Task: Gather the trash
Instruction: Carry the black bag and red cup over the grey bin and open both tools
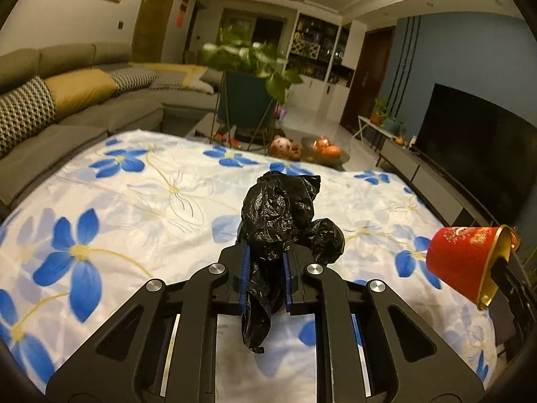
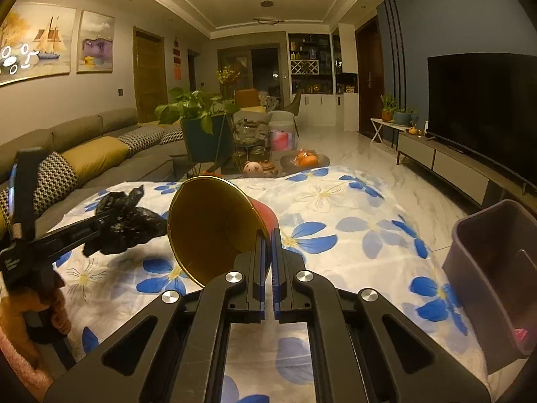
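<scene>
A crumpled black plastic bag (image 1: 282, 221) sticks up from between the blue pads of my left gripper (image 1: 264, 252), which is shut on it above the flowered cloth (image 1: 134, 208). The same bag (image 2: 129, 221) shows at the left of the right wrist view, held by the left gripper (image 2: 100, 225). My right gripper (image 2: 267, 235) is shut on the rim of a red paper cup (image 2: 214, 225) with a gold inside, lifted and tilted with its mouth toward the camera. That cup (image 1: 465, 262) appears at the right edge of the left wrist view.
A purple-grey bin (image 2: 496, 278) stands at the table's right side. Beyond the cloth are a potted plant (image 1: 251, 67), a fruit dish (image 2: 307, 160) and a piggy figure (image 2: 253, 168). A sofa (image 1: 67, 107) runs along the left, a TV (image 2: 483, 110) on the right.
</scene>
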`<state>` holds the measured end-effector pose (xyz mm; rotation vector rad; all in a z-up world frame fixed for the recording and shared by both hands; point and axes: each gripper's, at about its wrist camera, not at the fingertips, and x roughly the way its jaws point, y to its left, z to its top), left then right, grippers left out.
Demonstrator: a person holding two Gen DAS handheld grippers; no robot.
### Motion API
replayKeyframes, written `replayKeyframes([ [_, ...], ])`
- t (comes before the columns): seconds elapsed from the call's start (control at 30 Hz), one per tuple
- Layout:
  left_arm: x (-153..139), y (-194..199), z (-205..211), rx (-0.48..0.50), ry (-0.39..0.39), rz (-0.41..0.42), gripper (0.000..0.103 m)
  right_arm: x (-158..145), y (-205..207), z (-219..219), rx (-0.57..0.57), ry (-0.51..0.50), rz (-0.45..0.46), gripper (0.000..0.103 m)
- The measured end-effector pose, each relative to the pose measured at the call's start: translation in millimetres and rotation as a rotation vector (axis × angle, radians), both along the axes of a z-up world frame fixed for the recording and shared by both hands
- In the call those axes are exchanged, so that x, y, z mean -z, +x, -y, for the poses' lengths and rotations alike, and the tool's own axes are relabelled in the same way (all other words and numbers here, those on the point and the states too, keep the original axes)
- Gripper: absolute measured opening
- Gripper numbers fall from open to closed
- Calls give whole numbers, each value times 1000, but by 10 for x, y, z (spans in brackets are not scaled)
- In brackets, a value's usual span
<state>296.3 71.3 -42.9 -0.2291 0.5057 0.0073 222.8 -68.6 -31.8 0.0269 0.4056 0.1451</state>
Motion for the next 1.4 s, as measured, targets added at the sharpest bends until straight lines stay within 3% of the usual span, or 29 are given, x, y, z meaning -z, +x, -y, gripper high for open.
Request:
replayKeyframes([
  [0.33,-408,-510,324,59,0,105,14,-191,-328,275,51,10,48,4],
  [0.63,-536,-791,877,146,41,142,14,-321,-593,586,114,20,82,4],
  [1.4,-611,-876,2240,404,83,174,14,-405,-944,1553,308,37,122,4],
])
